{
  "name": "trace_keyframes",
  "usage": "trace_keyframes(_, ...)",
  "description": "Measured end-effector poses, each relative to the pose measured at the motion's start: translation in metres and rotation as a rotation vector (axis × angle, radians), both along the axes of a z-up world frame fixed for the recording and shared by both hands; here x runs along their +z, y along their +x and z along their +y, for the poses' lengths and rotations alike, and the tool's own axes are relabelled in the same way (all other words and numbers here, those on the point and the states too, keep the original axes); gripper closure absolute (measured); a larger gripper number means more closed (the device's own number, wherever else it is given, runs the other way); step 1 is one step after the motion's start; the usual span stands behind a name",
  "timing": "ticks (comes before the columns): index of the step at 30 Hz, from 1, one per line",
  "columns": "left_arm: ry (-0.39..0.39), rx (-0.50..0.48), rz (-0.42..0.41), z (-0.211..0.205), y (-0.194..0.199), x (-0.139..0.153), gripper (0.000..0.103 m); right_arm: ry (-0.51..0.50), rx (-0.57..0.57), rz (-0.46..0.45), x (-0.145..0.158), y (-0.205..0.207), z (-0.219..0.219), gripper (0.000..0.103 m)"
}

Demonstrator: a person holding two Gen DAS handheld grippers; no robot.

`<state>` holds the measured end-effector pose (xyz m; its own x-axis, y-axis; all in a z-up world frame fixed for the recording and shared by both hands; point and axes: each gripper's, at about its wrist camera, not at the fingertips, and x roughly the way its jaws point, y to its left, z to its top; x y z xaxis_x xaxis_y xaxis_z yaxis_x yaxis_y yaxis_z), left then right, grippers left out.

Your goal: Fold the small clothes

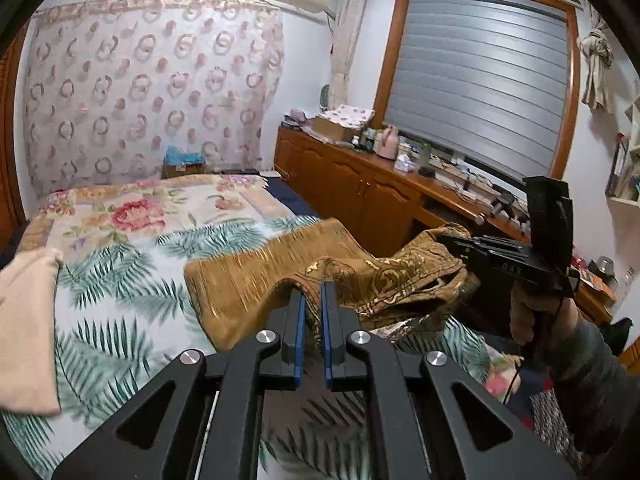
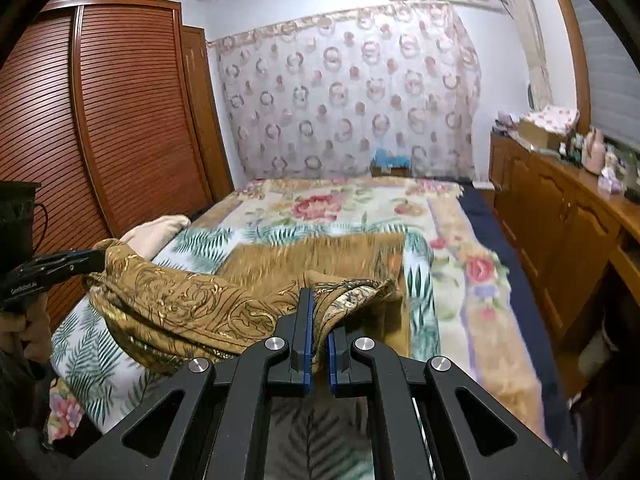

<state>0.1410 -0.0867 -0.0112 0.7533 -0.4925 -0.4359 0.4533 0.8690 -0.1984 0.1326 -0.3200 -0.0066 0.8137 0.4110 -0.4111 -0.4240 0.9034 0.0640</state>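
Left tongs point(image 1: 312, 292): jaws closed down on an edge of the brown cloth point(image 1: 256, 276), blue pads pinching the fabric between them. Right tongs point(image 2: 318, 316): jaws likewise clamped on a fold of the same cloth, fabric bunched between the pads. In the left view the right tongs point(image 1: 452, 240) appear at the far right, gripped by a hand point(image 1: 532, 316) in a grey sleeve, with its tips buried in the cloth's patterned hem.

Bed point(image 2: 452, 264): fills the middle of the room, covered with a floral blanket at the far end and a palm-leaf sheet point(image 1: 116, 280) nearer.

Wardrobe point(image 2: 120, 112): louvred wooden doors, standing along the bed's left side.

Cabinet point(image 1: 360, 184): low, wooden, along the bed's right side under a shuttered window point(image 1: 480, 80); its top is cluttered with small items I cannot tell apart.

Cloth: gold-patterned brown, held up off the sheet at its near edge by both tongs; the far part lies flat on the bed. The stretch between the two grips sags in folds.

Beige garment point(image 1: 28, 328): lies on the sheet at the bed's left edge, apart from the cloth.
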Motion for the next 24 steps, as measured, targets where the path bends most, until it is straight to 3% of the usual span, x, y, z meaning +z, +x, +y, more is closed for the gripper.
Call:
trace_keyframes(9, 0.016, 0.051, 0.041, 0.013, 0.097, -0.002, 0.095, -0.08, 0.016, 0.004, 0.001, 0.077, 0.032, 0.098)
trace_keyframes(16, 0.109, 0.103, 0.122, 0.01, 0.172, -0.033, 0.095, -0.147, 0.029, 0.15, -0.01, 0.17, 0.052, 0.098)
trace_keyframes(21, 0.133, 0.12, 0.159, 0.012, 0.185, -0.051, 0.094, -0.184, 0.024, 0.229, -0.03, 0.208, 0.068, 0.094)
trace_keyframes(24, 0.139, 0.129, 0.154, 0.016, 0.181, -0.051, 0.084, -0.184, 0.029, 0.247, -0.028, 0.213, 0.073, 0.091)
